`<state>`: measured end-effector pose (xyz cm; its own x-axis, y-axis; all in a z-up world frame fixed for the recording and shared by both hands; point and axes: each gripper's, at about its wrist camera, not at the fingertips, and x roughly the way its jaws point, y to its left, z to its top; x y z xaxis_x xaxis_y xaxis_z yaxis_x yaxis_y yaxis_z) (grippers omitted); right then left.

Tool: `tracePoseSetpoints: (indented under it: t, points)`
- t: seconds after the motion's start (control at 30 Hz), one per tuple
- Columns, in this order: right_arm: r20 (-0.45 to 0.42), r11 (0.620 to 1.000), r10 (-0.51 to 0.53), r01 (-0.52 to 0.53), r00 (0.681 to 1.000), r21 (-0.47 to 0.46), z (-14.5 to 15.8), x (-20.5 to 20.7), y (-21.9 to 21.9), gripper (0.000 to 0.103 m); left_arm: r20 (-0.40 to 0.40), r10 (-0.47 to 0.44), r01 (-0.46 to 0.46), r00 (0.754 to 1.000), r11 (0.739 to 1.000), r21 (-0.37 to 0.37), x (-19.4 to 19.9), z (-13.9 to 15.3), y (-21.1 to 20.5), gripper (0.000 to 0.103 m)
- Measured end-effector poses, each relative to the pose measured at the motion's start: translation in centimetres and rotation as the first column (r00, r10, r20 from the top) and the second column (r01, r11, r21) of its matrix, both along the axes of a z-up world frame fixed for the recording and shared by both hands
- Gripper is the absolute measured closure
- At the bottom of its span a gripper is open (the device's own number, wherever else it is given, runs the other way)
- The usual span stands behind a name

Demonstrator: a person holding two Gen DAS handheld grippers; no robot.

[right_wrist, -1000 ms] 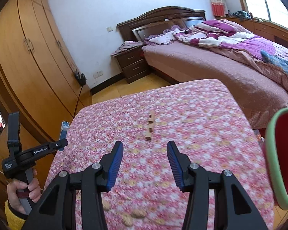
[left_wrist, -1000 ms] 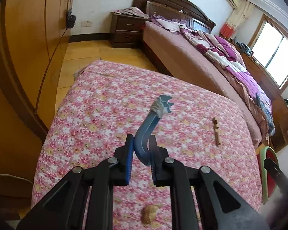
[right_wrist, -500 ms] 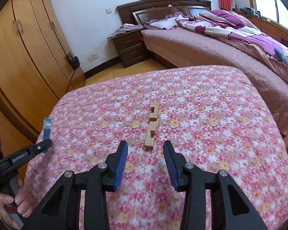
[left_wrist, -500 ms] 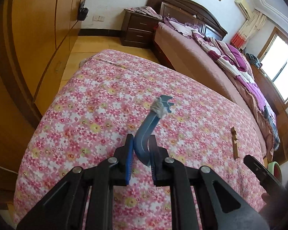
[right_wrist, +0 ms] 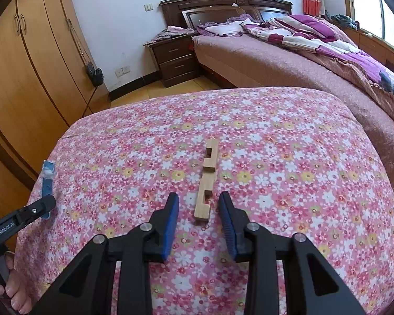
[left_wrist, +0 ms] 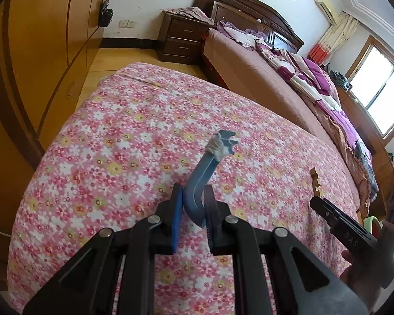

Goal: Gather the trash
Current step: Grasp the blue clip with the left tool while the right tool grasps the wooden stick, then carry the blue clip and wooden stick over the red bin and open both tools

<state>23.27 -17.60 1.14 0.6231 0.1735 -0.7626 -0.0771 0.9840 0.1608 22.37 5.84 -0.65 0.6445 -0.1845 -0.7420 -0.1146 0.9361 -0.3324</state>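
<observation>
two grippers over a flowered cloth point(right_wrist: 275, 157): left gripper point(left_wrist: 194, 204), marked "genrobot.ai", clamps a blue strip point(left_wrist: 197, 178); right gripper point(right_wrist: 199, 210), jaws just closing, straddles a wooden block point(right_wrist: 207, 181) untouched.

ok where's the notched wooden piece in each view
Left wrist view: the notched wooden piece lies at the right, on the floral cover, just beyond the tip of the right hand-held gripper.
Right wrist view: the piece lies at centre, its near end between the right hand-held gripper's open fingers, untouched.
Shared landmark: the dark nightstand beside the bed.
</observation>
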Motion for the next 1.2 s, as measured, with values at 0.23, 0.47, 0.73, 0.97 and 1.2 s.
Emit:
tracePoseSetpoints:
  t: [0.23, 0.47, 0.73, 0.97, 1.2]
  points:
    - [-0.008, 0.999, -0.011, 0.01, 1.0, -0.038, -0.2, 0.1, 0.5, 0.09, -0.002, -0.013, 0.013, 1.0, 1.0, -0.014, -0.1, 0.1, -0.5, 0.088]
    - [0.004, 0.999, -0.01, 0.01, 1.0, 0.033, 1.1, -2.4, -1.3, 0.09, 0.028, -0.035, 0.035, 0.999, 0.999, -0.003, -1.1, 1.4, -1.4, 0.088]
    - [0.095, 0.995, -0.016, 0.006, 0.995, 0.101, 4.9, -8.0, -3.1, 0.09, 0.071, -0.071, 0.072, 0.995, 0.997, -0.01, -3.5, 3.8, -2.7, 0.088]
    - [0.165, 0.99, -0.053, 0.03, 0.985, 0.138, 7.6, -13.0, -5.3, 0.09, 0.112, -0.105, 0.108, 0.988, 0.994, -0.025, -6.4, 5.9, -4.5, 0.088]
    - [0.217, 0.984, -0.09, 0.054, 0.972, 0.167, 9.2, -17.5, -7.2, 0.09, 0.129, -0.147, 0.153, 0.981, 0.987, -0.044, -9.0, 7.2, -6.3, 0.088]
